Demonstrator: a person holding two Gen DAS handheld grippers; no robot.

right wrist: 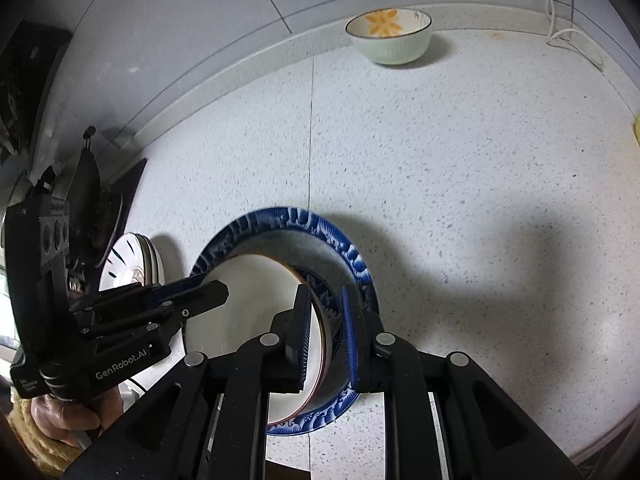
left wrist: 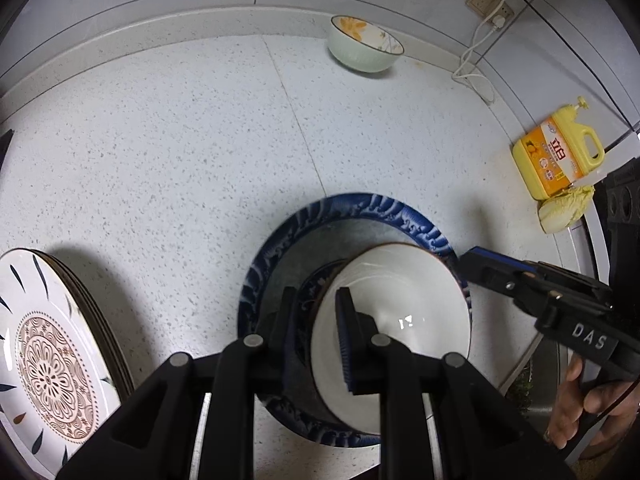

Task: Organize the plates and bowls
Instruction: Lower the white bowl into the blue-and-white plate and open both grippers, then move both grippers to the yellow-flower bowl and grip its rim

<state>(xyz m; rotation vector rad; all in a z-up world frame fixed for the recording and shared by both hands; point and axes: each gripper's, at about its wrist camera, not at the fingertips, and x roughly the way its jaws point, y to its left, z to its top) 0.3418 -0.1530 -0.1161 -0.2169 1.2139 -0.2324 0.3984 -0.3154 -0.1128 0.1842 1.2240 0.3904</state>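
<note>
A: Start at the left. What sits there?

B: A stack of patterned plates (left wrist: 48, 356) on the speckled counter (left wrist: 180, 152), with a brown flower design in the middle of the top one. In the right wrist view the same stack peeks out behind the left gripper's body.

A: And in the middle?

B: A wide blue plate (left wrist: 384, 210) with a wave border lies on the counter. Over it is a white bowl (left wrist: 400, 304) with a blue patterned outside and a thin brown rim. Both grippers pinch it at once.

A: How does each one hold it?

B: The left gripper (left wrist: 316, 324) has 1 finger inside the bowl and 1 outside, closed on the left wall. The right gripper (right wrist: 326, 334) does the same on the opposite wall, its 2 pads clamped either side of the rim.

A: Is the bowl resting on the blue plate?

B: Hard to say; it looks tilted and may be just clear of the plate, but the fisheye view does not settle it.

A: Further right?

B: A pale green bowl (left wrist: 366, 46) with an orange flower inside stands at the back by the wall, well apart. At the far right are a yellow soap bottle (left wrist: 560, 152), a piece of cabbage (left wrist: 564, 210) just beside it, and a hand (left wrist: 588, 408) on the right gripper's handle.
</note>
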